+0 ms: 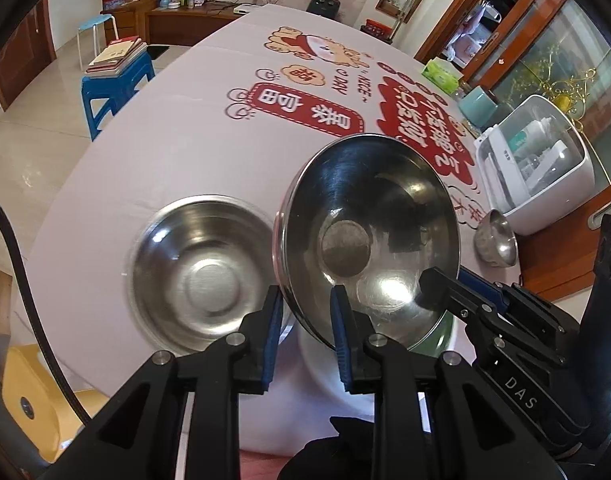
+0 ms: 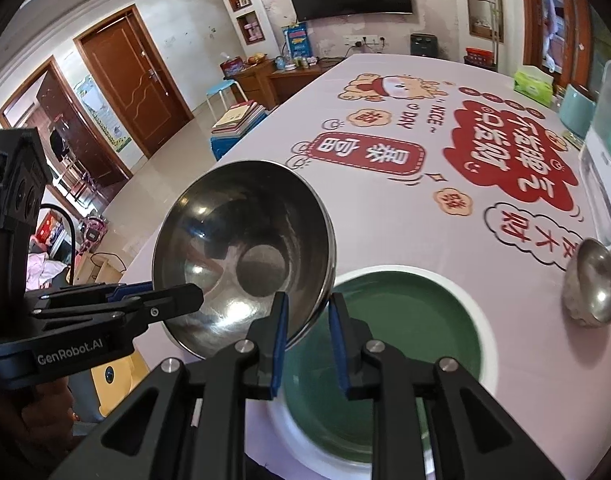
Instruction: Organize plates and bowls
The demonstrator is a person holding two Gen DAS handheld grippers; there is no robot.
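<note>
Hand-held gripper left [image 1: 305, 300] | grips steel bowl [image 1: 369, 232] rim | right hand-held gripper [image 2: 305, 308] too

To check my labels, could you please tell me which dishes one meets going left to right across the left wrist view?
Steel bowl resting on the table → tilted steel bowl held at its rim by the left gripper and right gripper → small steel bowl on its side.

Both grippers' fingers [image 1: 273, 312] pinch a tilted steel bowl [image 1: 369, 232] beside another steel bowl [image 1: 201, 272].
</note>
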